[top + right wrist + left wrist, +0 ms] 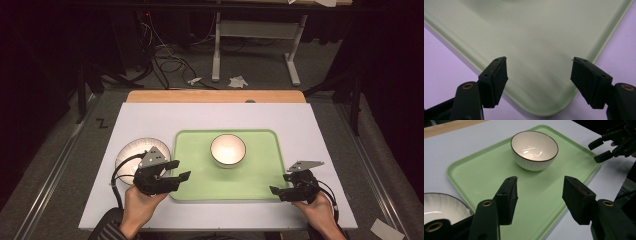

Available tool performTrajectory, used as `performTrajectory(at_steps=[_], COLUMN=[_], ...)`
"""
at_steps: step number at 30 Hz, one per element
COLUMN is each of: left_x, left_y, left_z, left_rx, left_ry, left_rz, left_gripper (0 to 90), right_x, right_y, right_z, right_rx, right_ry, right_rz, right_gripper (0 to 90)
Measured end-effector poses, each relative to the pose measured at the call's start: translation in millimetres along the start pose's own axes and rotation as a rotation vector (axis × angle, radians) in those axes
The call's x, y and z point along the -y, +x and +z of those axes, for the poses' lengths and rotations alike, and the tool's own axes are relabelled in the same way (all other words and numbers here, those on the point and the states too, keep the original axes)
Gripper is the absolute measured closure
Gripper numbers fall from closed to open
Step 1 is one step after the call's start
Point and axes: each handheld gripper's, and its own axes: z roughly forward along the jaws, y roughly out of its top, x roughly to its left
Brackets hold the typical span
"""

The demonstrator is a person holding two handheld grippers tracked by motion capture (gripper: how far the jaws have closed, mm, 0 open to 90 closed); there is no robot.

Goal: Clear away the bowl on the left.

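Observation:
A light green tray [200, 170] lies in the middle of the white table top. On its far half stands a small white bowl [228, 149] with a dark rim, upright and empty. A wider white ribbed dish [131, 152] sits on the table just left of the tray. My left gripper [181, 169] hovers over the tray's near left corner, open, with nothing between its jaws. The left gripper view looks along these jaws [540, 187] across the tray [486, 175] towards the bowl [534, 148]. My right gripper [280, 183] is open at the tray's near right corner [536, 37].
A wooden strip [215, 96] borders the table's far edge. Behind it, on the dark floor, are cables [165, 60] and a white desk frame [255, 45]. The white table surface [310, 135] runs on to the right of the tray.

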Motion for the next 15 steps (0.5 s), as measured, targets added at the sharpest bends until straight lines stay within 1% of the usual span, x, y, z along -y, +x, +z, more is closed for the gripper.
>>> performTrajectory(at_steps=[3,4,8,15], left_x=[0.1,0.5,1.3,1.7], left_y=[-3.7,-4.7,-7.9,-11.1], left_z=[6.2,9.0,16.8,31.4], left_rx=[0.019,0.027,0.032,0.046], left_ry=[0.007,0.017,0.042,0.071], left_rz=[0.003,0.006,0.019,0.026], left_gripper=[45.9,45.8,45.9,45.8], right_x=[0.0,-0.1,0.0,-0.1], right_y=[0.1,0.5,0.2,0.5], right_z=[0.1,0.0,-0.1,0.1], right_rx=[0.0,0.002,0.001,0.004], right_ry=[0.0,0.0,0.0,-0.002], right_rz=[-0.001,0.002,-0.001,-0.001], right_gripper=[30.9,30.8,30.9,30.9])
